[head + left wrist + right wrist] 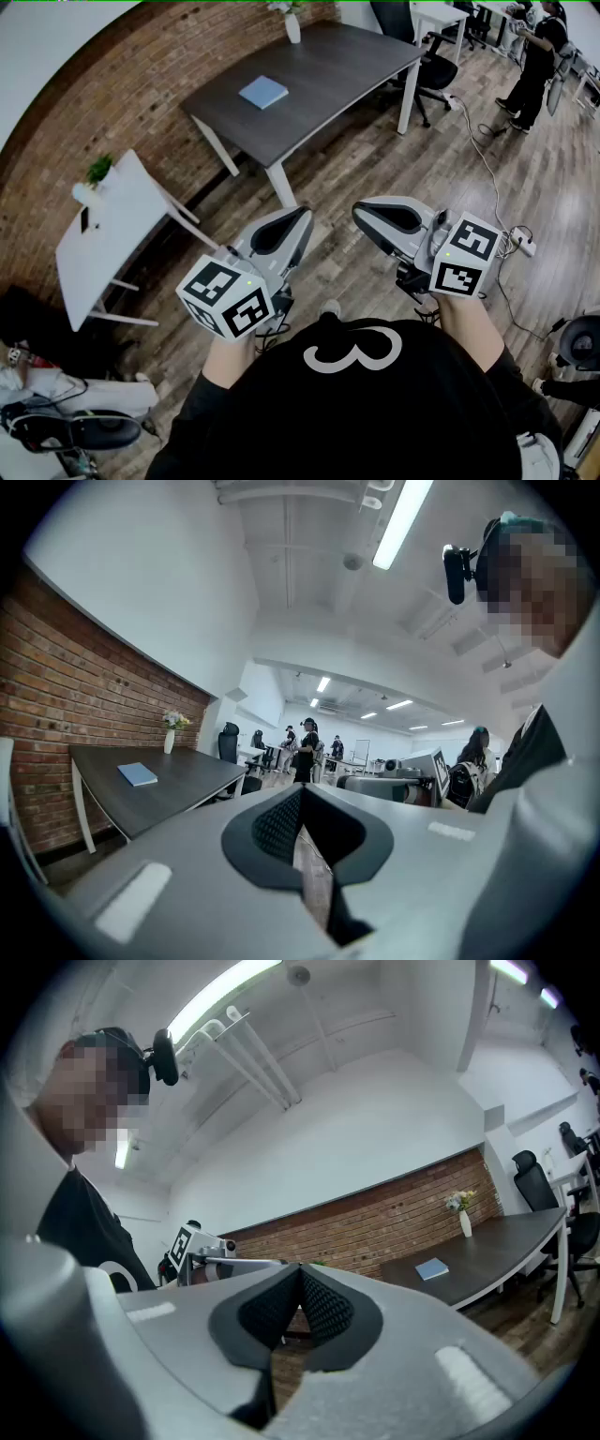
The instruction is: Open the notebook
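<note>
The only writing is a white curly mark like a 3 on the person's black top. The blue notebook is too small to read any print on it. It lies shut and flat on the dark worktop, back from the worktop's edges. A white vase stands at the worktop's far end. Bare wood floor lies open in front of the worktop. Over that floor, well apart from the worktop, the left gripper and the right gripper each have their fingers pressed together on nothing.
</note>
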`<state>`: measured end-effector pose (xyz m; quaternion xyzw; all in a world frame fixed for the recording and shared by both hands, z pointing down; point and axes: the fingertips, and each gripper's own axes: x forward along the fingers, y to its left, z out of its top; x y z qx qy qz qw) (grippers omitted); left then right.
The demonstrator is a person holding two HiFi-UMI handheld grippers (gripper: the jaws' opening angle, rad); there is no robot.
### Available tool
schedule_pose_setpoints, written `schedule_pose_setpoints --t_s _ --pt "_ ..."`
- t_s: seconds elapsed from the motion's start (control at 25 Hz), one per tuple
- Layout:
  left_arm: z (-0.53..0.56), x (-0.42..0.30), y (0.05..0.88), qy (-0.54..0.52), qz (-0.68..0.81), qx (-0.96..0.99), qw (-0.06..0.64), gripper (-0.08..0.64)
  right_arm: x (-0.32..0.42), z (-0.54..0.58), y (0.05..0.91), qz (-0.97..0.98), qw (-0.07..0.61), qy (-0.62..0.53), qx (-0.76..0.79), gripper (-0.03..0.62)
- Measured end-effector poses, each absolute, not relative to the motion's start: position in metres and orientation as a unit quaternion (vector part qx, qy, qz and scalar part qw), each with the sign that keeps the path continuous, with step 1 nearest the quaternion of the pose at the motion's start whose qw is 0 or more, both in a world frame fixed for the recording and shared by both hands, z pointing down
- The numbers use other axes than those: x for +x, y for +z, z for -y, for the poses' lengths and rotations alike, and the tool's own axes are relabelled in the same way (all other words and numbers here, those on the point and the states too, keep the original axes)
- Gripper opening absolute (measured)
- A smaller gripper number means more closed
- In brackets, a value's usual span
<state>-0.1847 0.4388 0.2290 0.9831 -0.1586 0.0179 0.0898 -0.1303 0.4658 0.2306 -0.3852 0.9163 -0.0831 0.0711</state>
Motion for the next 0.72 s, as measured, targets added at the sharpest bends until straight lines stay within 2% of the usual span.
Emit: schedule_pose_setpoints --t_s 0.72 --pt "-0.389 -0.161 0.254 0.016 0.139 0.986 0.097 0.014 -0.104 -0.417 0.25 -0.903 0.062 -0.089 -0.416 0.0"
